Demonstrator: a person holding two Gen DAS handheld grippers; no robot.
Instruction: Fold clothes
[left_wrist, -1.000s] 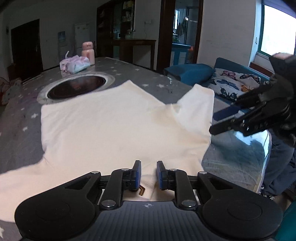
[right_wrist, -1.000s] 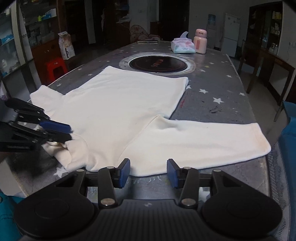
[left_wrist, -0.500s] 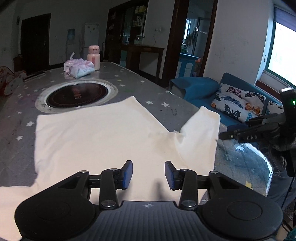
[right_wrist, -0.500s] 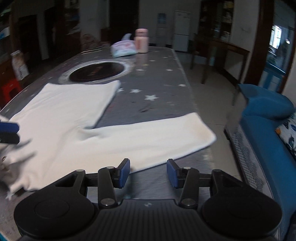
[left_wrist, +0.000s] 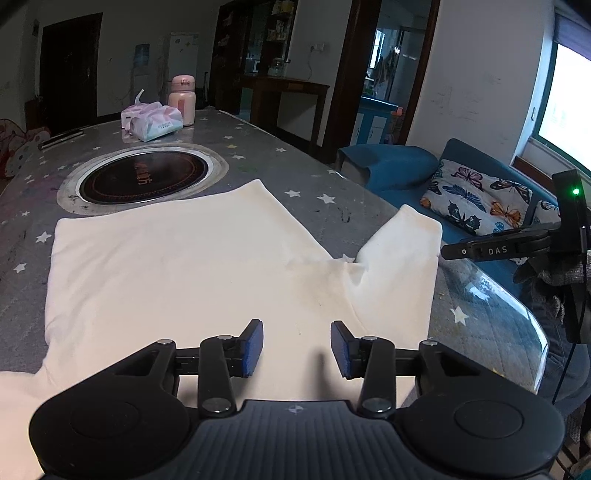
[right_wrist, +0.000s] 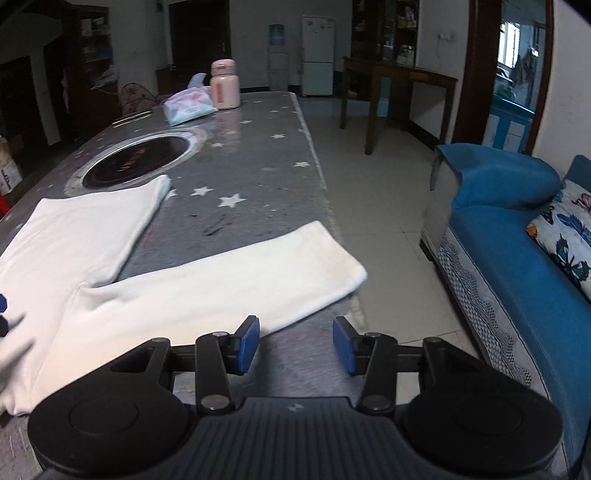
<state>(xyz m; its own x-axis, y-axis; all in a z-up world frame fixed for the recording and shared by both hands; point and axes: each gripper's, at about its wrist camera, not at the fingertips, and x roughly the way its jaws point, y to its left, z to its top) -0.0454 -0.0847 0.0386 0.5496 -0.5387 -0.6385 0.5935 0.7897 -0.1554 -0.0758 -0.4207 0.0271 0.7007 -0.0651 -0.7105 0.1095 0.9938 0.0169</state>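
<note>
A cream long-sleeved top (left_wrist: 184, 266) lies flat on the grey star-patterned table (left_wrist: 295, 166). My left gripper (left_wrist: 297, 347) hovers over its near edge; the jaws are opening and nothing is pinched between the blue pads. One sleeve (right_wrist: 221, 284) stretches to the table's right edge. My right gripper (right_wrist: 295, 345) stands open just in front of the cuff end of that sleeve, holding nothing. It also shows side-on in the left wrist view as the right gripper (left_wrist: 454, 253), past the sleeve's cuff (left_wrist: 402, 236).
A round hob (left_wrist: 144, 177) is set into the table beyond the top. A tissue pack (left_wrist: 155, 123) and a pink bottle (left_wrist: 181, 99) stand at the far end. A blue sofa (right_wrist: 517, 240) with a butterfly cushion (left_wrist: 476, 199) lies right of the table.
The left jaws went from almost shut to open over the top's near edge. The right gripper swung right, from the body of the top to the sleeve's cuff end.
</note>
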